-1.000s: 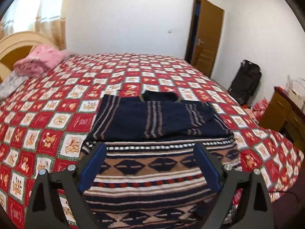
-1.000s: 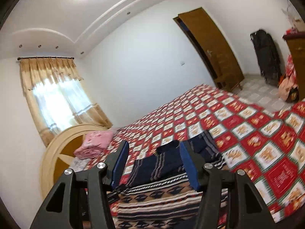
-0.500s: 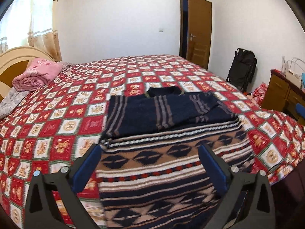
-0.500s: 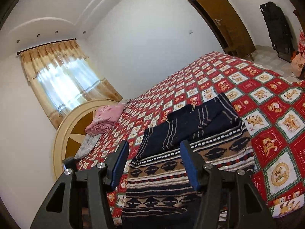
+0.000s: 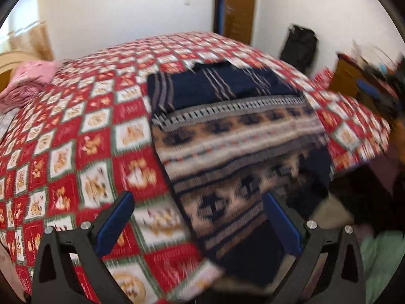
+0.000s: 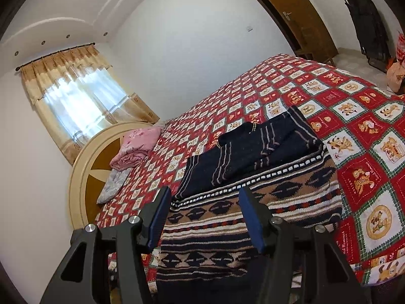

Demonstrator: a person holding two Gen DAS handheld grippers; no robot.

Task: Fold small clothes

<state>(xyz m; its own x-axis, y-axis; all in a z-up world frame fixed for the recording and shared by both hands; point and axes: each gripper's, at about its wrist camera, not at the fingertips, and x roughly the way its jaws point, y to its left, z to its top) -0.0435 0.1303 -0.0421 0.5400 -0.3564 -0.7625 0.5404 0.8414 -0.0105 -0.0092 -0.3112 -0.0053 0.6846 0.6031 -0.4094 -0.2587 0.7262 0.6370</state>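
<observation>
a: where's the sweater (image 6: 243, 202) right now?

b: lying on the bed, on the red checked bedspread (image 6: 367, 152) with the little bear squares. it's a knitted one, dark navy with tan and cream patterned bands. the top part is folded, sleeves laid across the navy chest, and the hem end hangs over the near edge of the mattress.

a: and the left gripper (image 5: 200, 217)?

b: jaws spread as wide as they go, blue pads far apart, pointing steeply down at the near edge. the patterned lower part of the sweater (image 5: 227, 157) sits between the two fingers in that view, but the pads aren't pressing on it; it has hold of nothing. that picture is smeared, so fine detail is lost.

a: the right gripper (image 6: 205, 217)?

b: about half open, angled gently downward over the same hem end. cloth shows between its blue pads too, though nothing is gripped and i can't tell whether the tips touch the knit.

a: anything else on the bed?

b: a pink folded blanket (image 6: 138, 147) up by the round cream headboard (image 6: 83, 177), well apart from the sweater. a black bag (image 6: 367, 25) stands by the wooden door (image 6: 298, 12).
</observation>
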